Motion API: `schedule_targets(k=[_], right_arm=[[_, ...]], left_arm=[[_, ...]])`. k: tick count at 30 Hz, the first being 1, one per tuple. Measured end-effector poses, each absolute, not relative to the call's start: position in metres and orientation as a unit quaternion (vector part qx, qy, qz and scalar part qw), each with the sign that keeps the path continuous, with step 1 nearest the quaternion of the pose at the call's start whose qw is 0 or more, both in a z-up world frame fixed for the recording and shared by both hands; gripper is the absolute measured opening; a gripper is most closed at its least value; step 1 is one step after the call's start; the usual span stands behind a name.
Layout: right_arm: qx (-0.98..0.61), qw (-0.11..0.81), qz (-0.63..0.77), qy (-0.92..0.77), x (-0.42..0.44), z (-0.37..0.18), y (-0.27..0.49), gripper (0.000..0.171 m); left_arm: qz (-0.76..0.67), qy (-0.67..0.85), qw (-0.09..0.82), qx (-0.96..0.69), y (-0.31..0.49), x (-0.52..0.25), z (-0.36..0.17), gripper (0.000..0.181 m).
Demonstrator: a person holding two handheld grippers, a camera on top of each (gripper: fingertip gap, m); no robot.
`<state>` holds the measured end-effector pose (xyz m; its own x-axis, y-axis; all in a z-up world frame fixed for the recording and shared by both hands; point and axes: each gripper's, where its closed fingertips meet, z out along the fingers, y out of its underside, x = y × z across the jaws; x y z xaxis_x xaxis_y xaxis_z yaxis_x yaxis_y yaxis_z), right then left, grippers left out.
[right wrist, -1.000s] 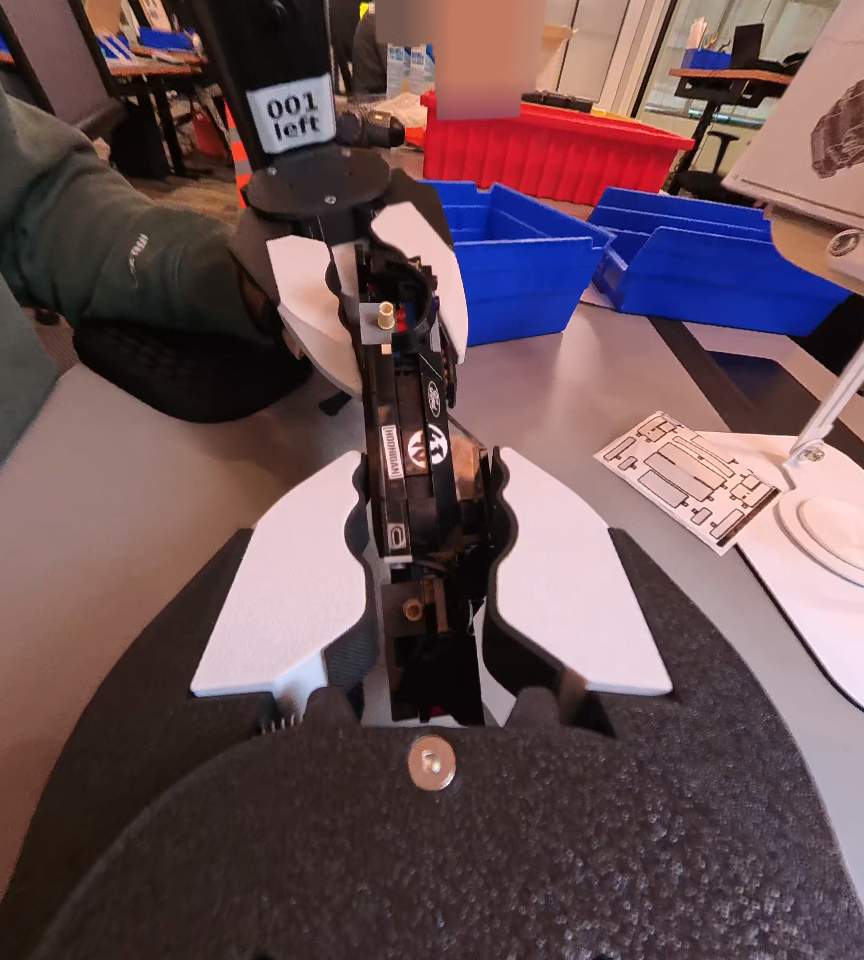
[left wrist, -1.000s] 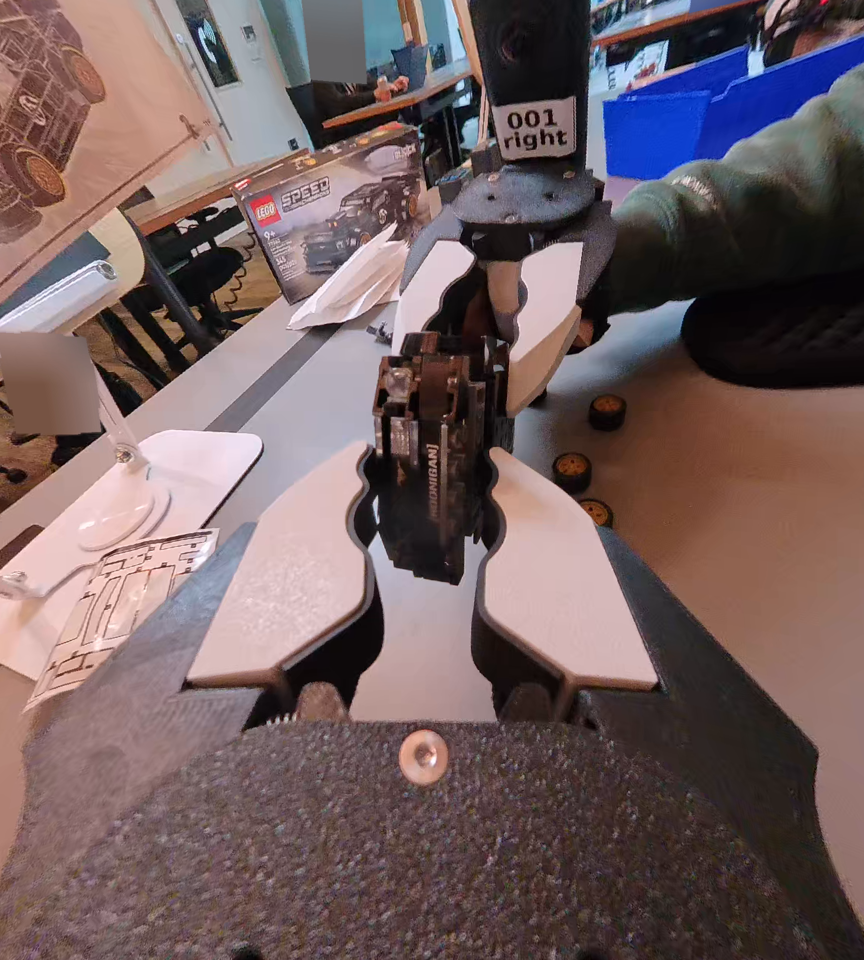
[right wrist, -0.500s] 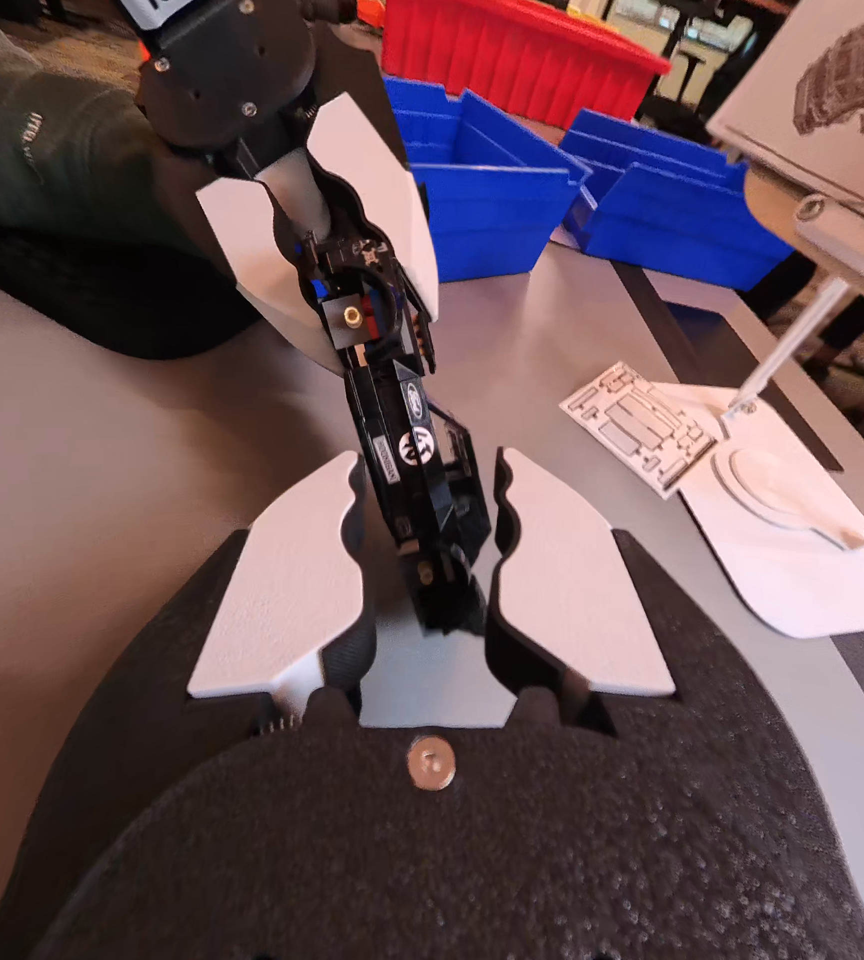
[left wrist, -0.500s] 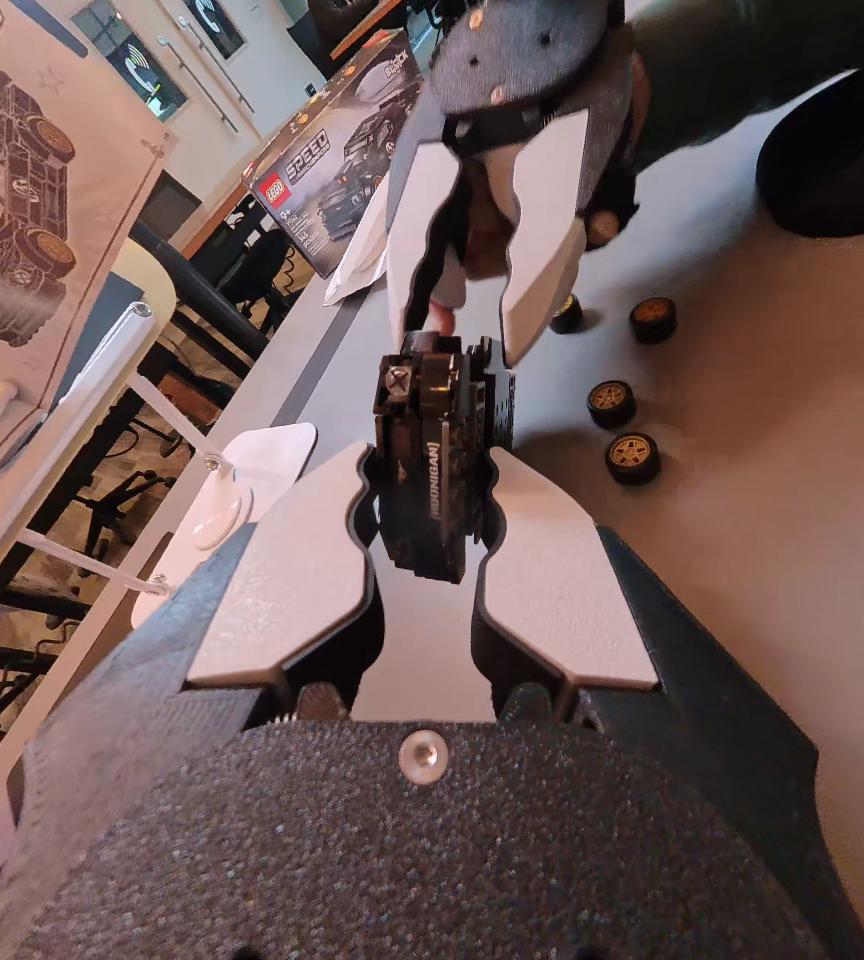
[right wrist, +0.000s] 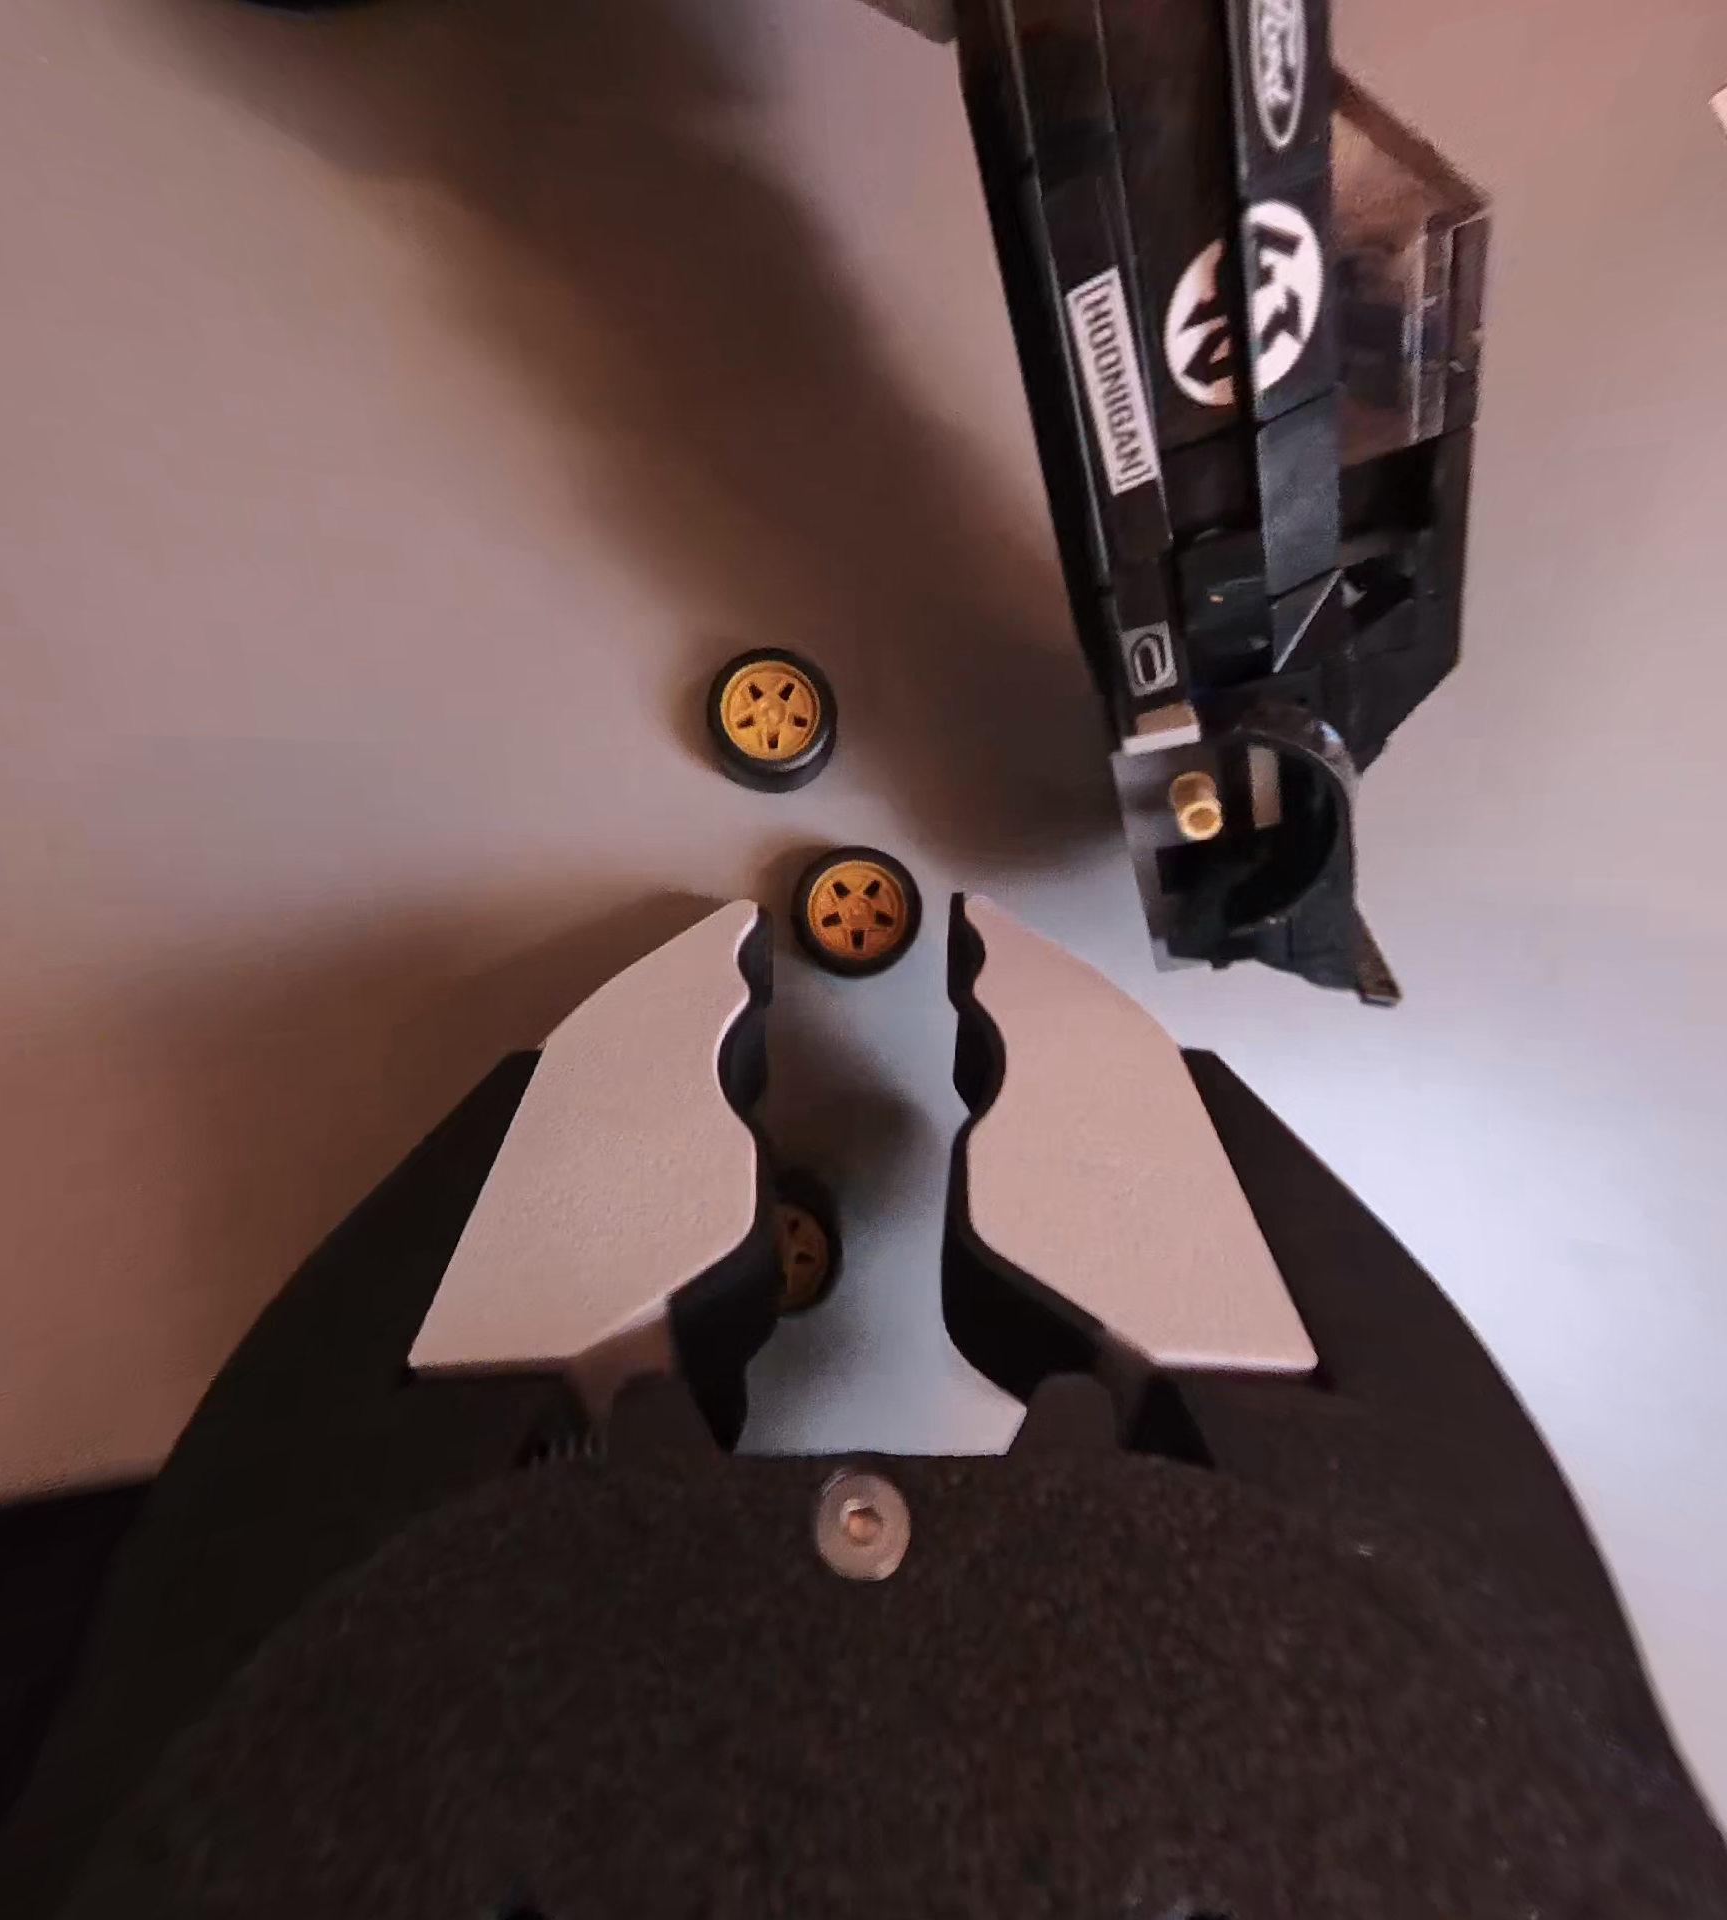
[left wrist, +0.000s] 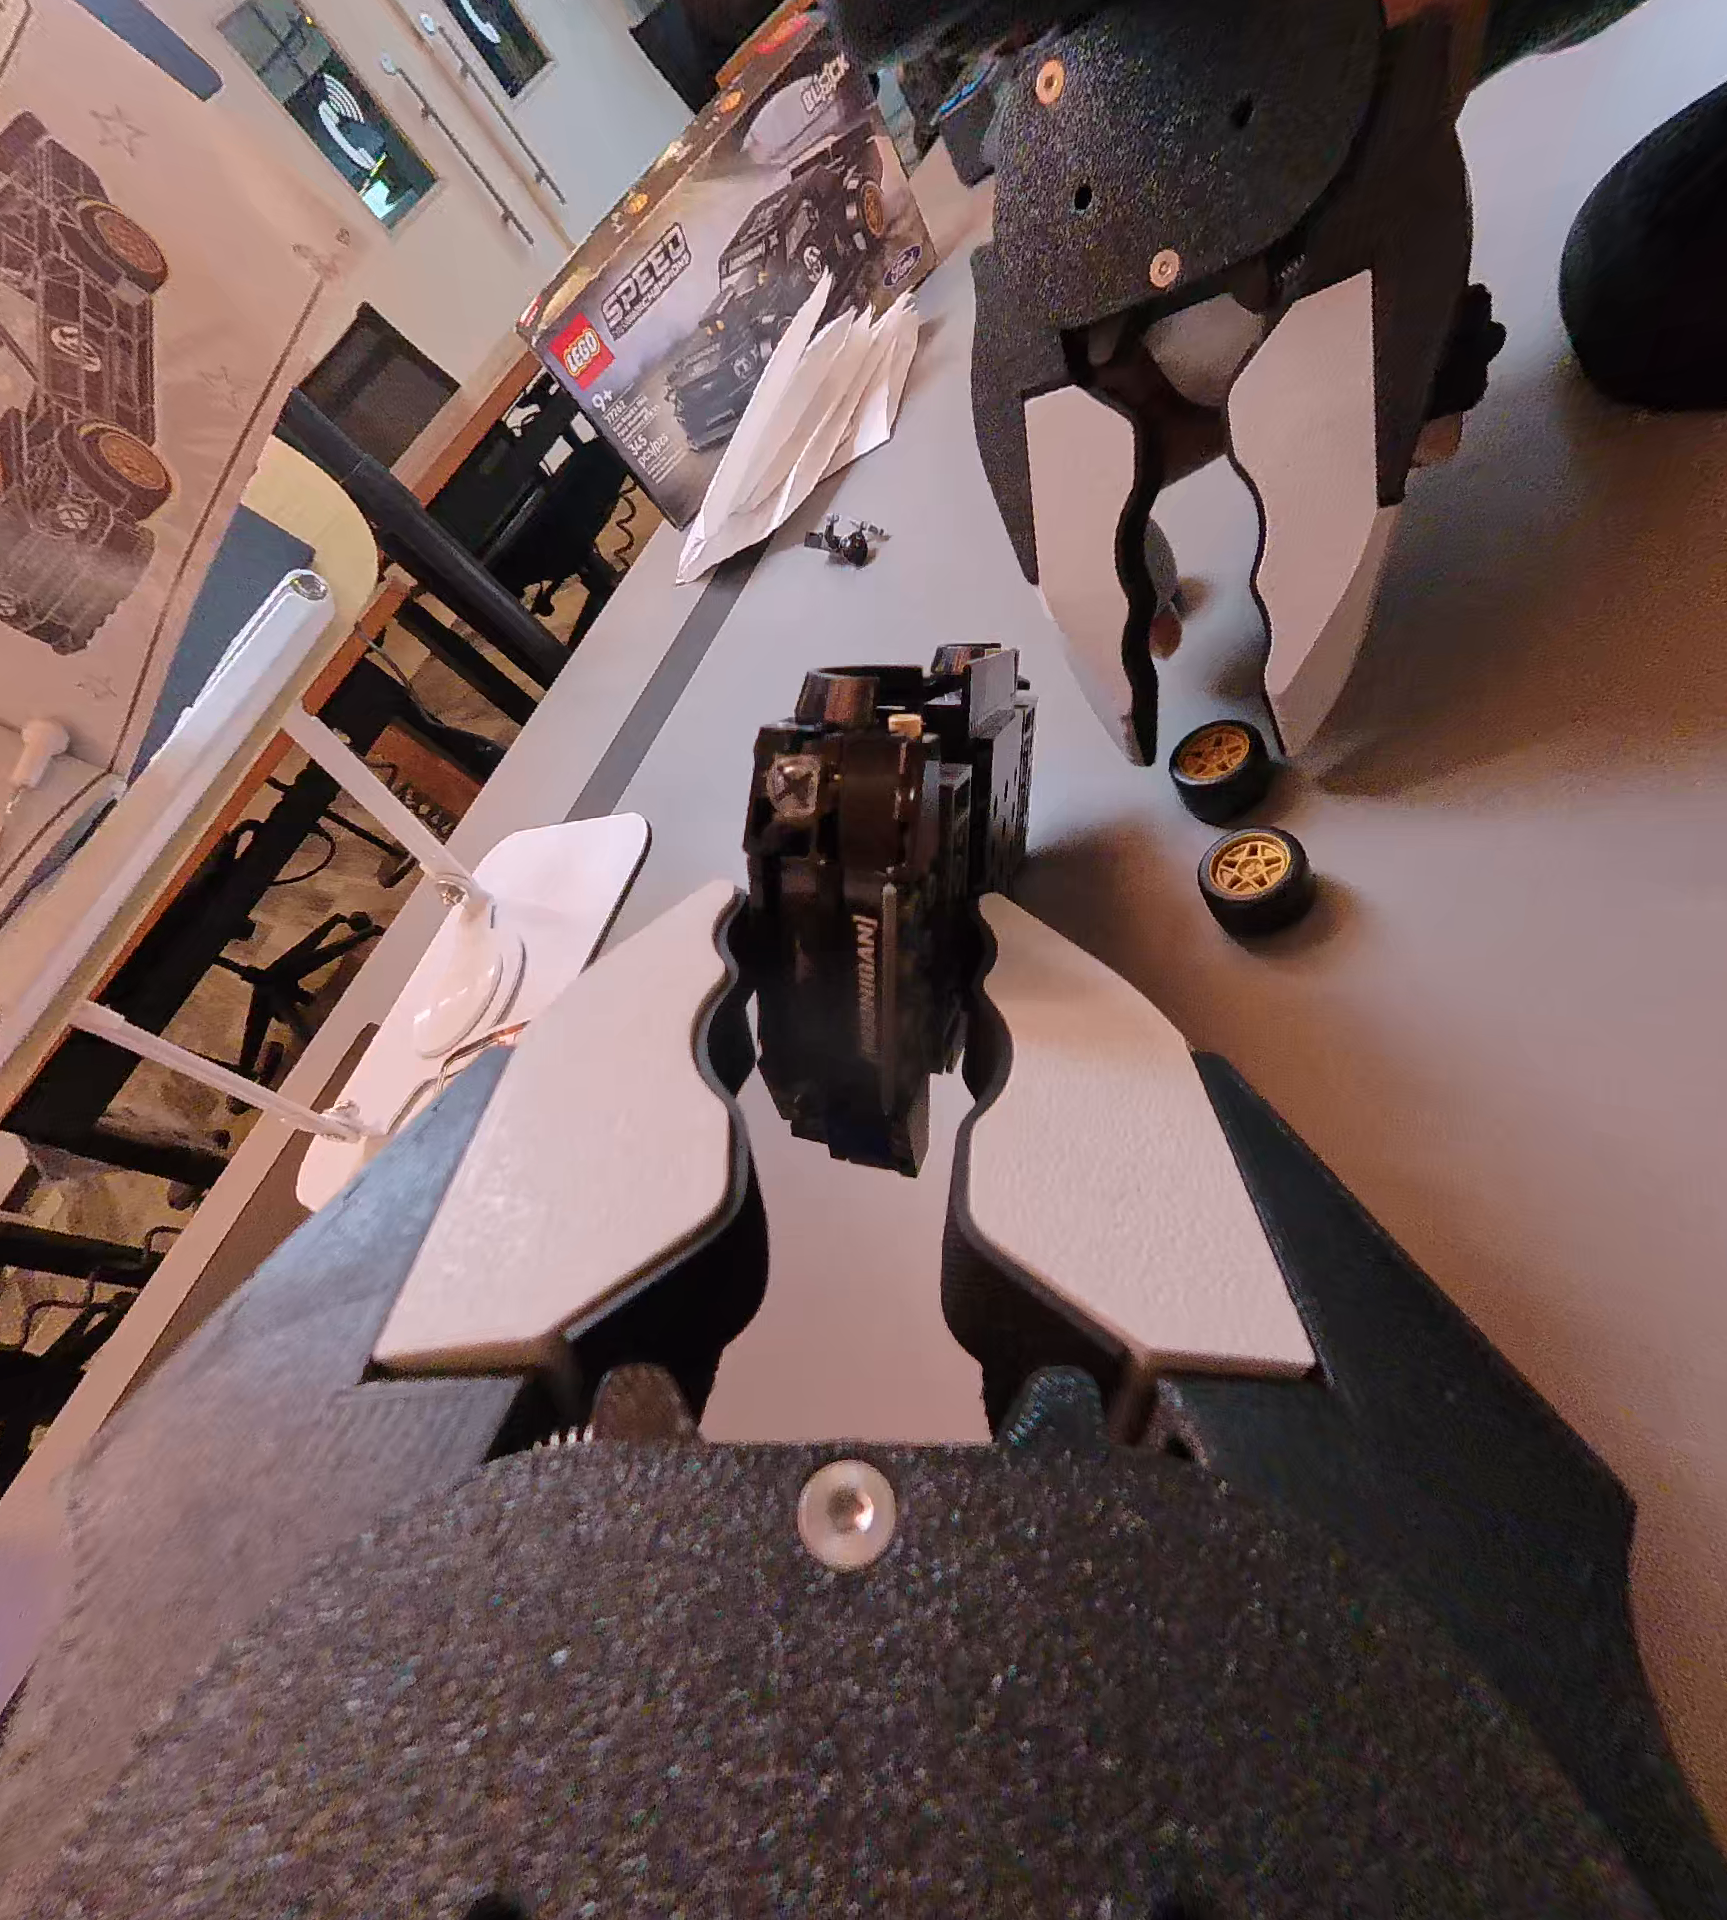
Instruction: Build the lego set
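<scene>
Three gold-hubbed wheels lie on the grey table [right wrist: 267,520]: the nearest wheel [right wrist: 857,912] sits just past the right gripper [right wrist: 857,914], whose jaws stand apart and empty. The left gripper [left wrist: 854,935] is clamped on the black lego car body [left wrist: 874,935], raised above the table beside open tabletop
</scene>
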<state>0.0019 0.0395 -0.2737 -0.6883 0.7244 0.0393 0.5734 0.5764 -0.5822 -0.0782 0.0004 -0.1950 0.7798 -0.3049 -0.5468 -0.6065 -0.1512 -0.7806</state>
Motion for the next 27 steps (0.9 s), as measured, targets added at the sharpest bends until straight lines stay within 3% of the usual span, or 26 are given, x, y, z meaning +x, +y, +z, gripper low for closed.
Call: schedule_targets(k=[6,12,16,27], right_arm=[[-0.366,0.156,0.302,-0.866,0.003,-0.261,0.036,0.024],[-0.371,0.31,0.479,-0.733,-0.037,-0.141,0.014,0.024],[-0.357,0.343,0.438,-0.75,-0.056,-0.149,0.004,0.024],[-0.359,0.293,0.403,-0.789,-0.06,-0.165,0.009,0.024]], left_arm=[[0.126,0.288,0.573,-0.757,0.002,-0.079,-0.197,0.038],[0.107,0.248,0.57,-0.776,0.007,-0.08,-0.2,0.038],[0.096,0.227,0.567,-0.786,0.011,-0.077,-0.2,0.038],[0.048,0.189,0.566,-0.801,0.013,-0.078,-0.207,0.038]])
